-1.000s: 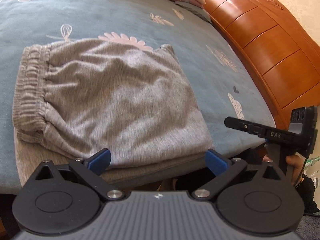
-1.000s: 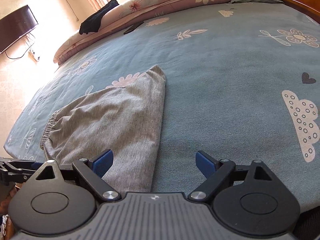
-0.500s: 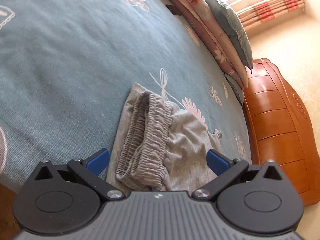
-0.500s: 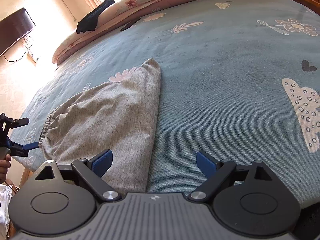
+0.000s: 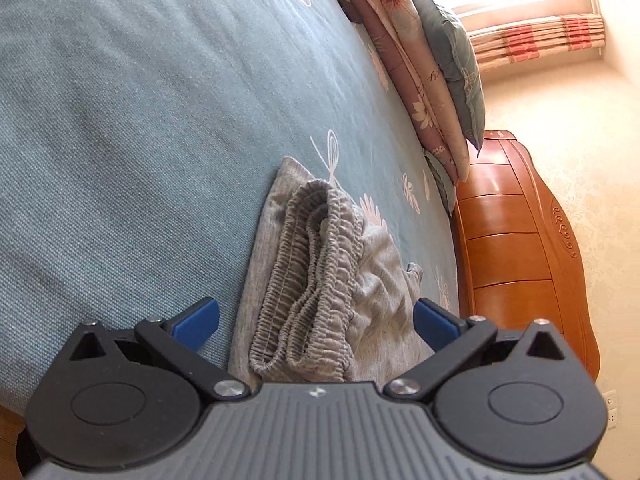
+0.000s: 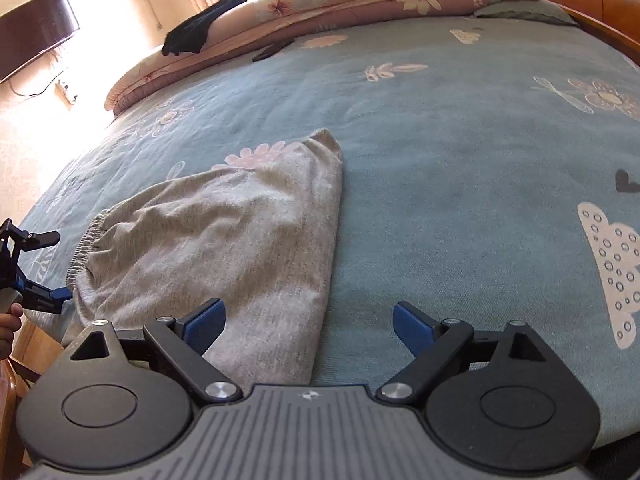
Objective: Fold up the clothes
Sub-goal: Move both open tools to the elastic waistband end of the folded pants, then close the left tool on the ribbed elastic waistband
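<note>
Folded grey shorts [image 5: 320, 280] [image 6: 224, 248] lie near the edge of a blue-green bedspread [image 5: 140, 120] [image 6: 460, 160]. In the left wrist view their gathered elastic waistband [image 5: 304, 300] faces me end-on. My left gripper [image 5: 316, 326] stands open, its blue pads on either side of that waistband end, nothing held. My right gripper [image 6: 308, 324] is open too, low over the shorts' near folded edge, with its left pad above the grey cloth. In the right wrist view the left gripper [image 6: 60, 292] shows at the far left beside the waistband, held by a hand [image 6: 8, 320].
A wooden headboard [image 5: 520, 260] runs along the bed's right side. Folded quilts and pillows [image 5: 432, 80] [image 6: 340, 4] are stacked along the far edge, with a black garment [image 6: 200, 28] on them. A wall television [image 6: 36, 28] hangs at upper left.
My left gripper has swung round from the shorts' long folded side to the waistband end and moved closer. My right gripper has crept slightly forward. Both stay open.
</note>
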Tool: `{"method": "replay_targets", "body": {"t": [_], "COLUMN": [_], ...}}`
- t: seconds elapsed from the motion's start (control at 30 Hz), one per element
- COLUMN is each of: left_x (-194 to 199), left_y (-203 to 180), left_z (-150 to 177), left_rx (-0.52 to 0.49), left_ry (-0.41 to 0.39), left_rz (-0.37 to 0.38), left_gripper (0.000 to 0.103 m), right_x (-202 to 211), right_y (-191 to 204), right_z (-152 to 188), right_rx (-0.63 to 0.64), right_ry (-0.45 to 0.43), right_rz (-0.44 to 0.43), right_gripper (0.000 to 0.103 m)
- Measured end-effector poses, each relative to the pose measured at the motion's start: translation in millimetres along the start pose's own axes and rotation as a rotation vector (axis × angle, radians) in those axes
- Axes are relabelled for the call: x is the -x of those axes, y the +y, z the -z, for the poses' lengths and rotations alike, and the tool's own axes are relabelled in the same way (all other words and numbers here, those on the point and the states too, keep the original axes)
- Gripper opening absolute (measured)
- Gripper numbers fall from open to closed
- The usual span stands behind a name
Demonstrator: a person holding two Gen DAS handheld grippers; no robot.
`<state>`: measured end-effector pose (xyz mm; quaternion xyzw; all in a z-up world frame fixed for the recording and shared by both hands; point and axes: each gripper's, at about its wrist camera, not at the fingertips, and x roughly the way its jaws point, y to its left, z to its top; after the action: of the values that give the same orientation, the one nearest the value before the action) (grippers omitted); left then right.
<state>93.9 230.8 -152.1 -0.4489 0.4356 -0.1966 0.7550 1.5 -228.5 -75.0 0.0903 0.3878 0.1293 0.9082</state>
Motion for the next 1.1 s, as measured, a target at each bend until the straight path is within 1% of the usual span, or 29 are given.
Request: {"method": "replay_targets", "body": {"t": [0.07, 0.13, 0.2, 0.27, 0.3, 0.37, 0.43, 0.47, 0.5, 0.63, 0.73, 0.8, 0.83, 0.87, 0.93, 1.03, 1.1], "left_x": [3.6, 5.4, 6.1, 7.2, 7.9, 9.0, 6.9, 5.9, 5.5, 4.9, 3.5, 2.2, 0.6, -0.1, -0.8, -1.3, -0.4], "left_y": [1.7, 2.1, 1.5, 1.6, 2.3, 3.4, 3.8, 3.2, 2.8, 6.1, 8.6, 9.6, 9.6, 9.5, 9.4, 8.8, 8.3], "left_z": [-0.8, -2.2, -4.1, -5.9, -7.1, -8.1, -8.5, -8.2, -7.7, -6.5, -6.0, -6.0, -6.0, -6.0, -5.7, -5.3, -5.5], "left_rx": [0.011, 0.013, 0.009, 0.01, 0.011, 0.014, 0.012, 0.007, 0.001, -0.011, -0.015, -0.019, -0.022, -0.025, -0.028, -0.029, -0.03], "left_ry": [-0.004, 0.0, 0.005, -0.002, -0.007, -0.008, 0.001, 0.004, 0.004, 0.009, 0.013, 0.017, 0.019, 0.021, 0.026, 0.026, 0.03], "left_rz": [0.027, 0.049, 0.064, 0.068, 0.071, 0.076, 0.083, 0.081, 0.076, 0.079, 0.085, 0.084, 0.082, 0.082, 0.082, 0.088, 0.096], "left_gripper": [0.102, 0.102, 0.102, 0.102, 0.102, 0.102, 0.102, 0.102, 0.102, 0.102, 0.102, 0.102, 0.102, 0.102, 0.102, 0.102, 0.102], "right_x": [1.2, -2.0, -9.8, -22.2, -28.8, -41.8, -56.4, -64.7, -72.0, -90.0, -100.2, -104.8, -106.1, -107.0, -107.2, -101.5, -98.5], "right_y": [29.1, 71.4, 111.8, 147.6, 165.1, 193.0, 216.4, 226.4, 233.6, 249.4, 256.3, 260.1, 261.0, 261.8, 263.3, 263.9, 264.0], "right_z": [-8.9, -17.9, -22.5, -21.5, -20.5, -13.7, -2.2, 4.5, 10.3, 29.0, 37.6, 42.0, 44.9, 48.5, 53.3, 47.9, 44.9], "right_rx": [0.134, 0.315, 0.47, 0.591, 0.648, 0.749, 0.847, 0.894, 0.931, 1.036, 1.092, 1.12, 1.143, 1.171, 1.208, 1.185, 1.166], "right_ry": [-0.037, -0.072, -0.094, -0.089, -0.084, -0.065, -0.046, -0.035, -0.021, -0.009, -0.004, -0.002, -0.008, -0.017, -0.032, -0.05, -0.054], "right_rz": [-0.018, -0.044, -0.077, -0.123, -0.148, -0.183, -0.183, -0.171, -0.158, -0.092, -0.038, -0.007, 0.012, 0.03, 0.053, 0.045, 0.037], "right_gripper": [0.09, 0.086, 0.081, 0.074, 0.073, 0.065, 0.063, 0.058, 0.056, 0.051, 0.051, 0.043, 0.041, 0.036, 0.032, 0.021, 0.019]}}
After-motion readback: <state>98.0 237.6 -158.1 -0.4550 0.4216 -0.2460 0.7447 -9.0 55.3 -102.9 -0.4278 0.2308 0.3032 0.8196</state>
